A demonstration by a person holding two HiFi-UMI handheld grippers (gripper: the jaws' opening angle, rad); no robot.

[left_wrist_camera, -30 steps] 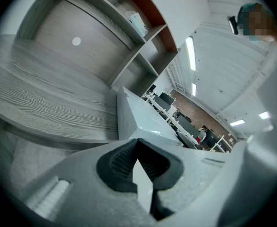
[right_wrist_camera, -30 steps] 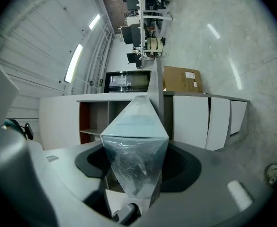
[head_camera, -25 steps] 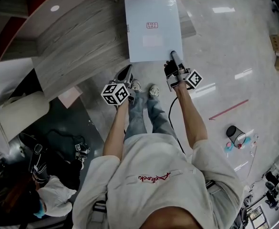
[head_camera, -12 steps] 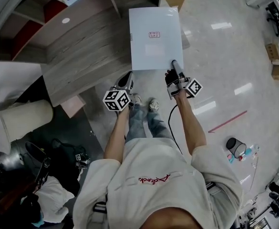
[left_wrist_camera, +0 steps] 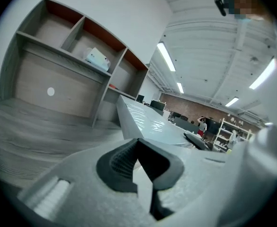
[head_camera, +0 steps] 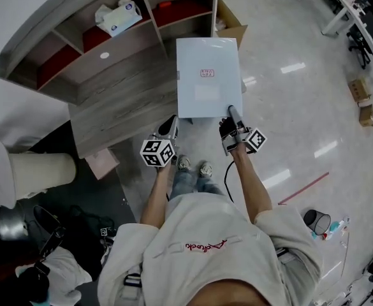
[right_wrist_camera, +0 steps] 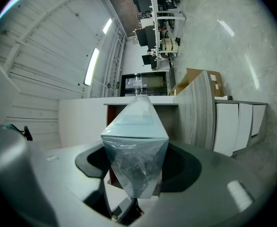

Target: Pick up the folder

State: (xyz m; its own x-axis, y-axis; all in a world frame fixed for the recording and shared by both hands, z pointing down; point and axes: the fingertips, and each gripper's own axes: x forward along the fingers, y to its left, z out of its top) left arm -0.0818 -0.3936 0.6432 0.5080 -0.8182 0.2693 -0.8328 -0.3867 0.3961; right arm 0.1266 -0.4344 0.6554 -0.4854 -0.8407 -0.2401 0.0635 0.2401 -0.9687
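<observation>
Head view: right gripper (head_camera: pixel 231 111) clamps the folder (head_camera: pixel 208 75) by one edge only — it may sag or slip; left gripper (head_camera: pixel 171 122) closed, empty.

Pale, plastic-wrapped folder (head_camera: pixel 208 75), small red label up, held roughly level by its near right corner in the right gripper (head_camera: pixel 233 114).

The right gripper (head_camera: pixel 231 113) holds the white folder (head_camera: pixel 209 75) by its near edge; left gripper (head_camera: pixel 169 127) near its corner.
</observation>
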